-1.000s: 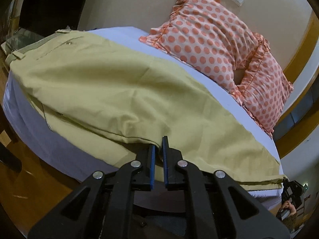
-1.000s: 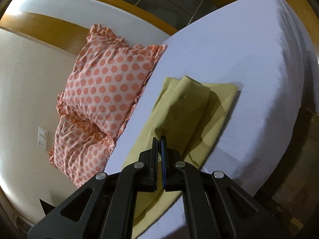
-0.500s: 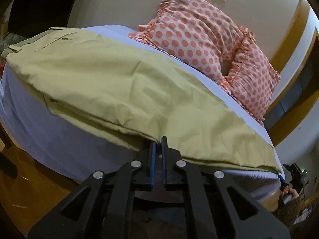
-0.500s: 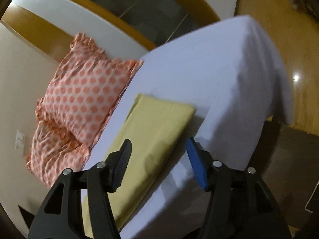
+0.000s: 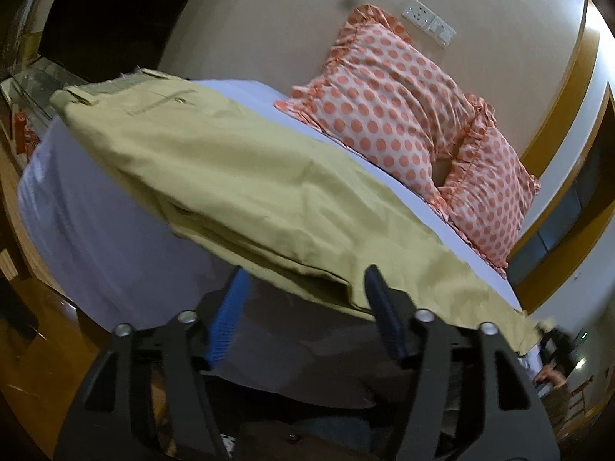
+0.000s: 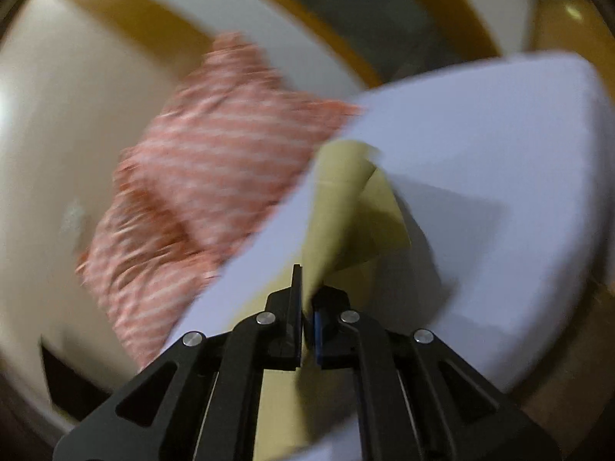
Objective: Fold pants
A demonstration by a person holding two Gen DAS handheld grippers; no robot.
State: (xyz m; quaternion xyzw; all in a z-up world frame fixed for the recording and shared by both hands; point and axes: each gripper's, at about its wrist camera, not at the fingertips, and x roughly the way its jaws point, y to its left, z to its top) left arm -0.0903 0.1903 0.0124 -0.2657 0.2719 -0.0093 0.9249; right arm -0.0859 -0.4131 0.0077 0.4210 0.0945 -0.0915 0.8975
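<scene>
Readable text: none in either view.
Pants [image 5: 238,176]: plain khaki cloth, no label or brand mark to be read.
Pillows [image 5: 388,103]: orange dots only, no lettering.
Wall sockets [image 5: 428,21]: far on the wall above the pillows, too small to show any marking.
Right wrist view: smeared by blur, nothing legible.

Khaki pants [image 5: 246,176], orange-dotted pillows [image 5: 388,115]
</scene>
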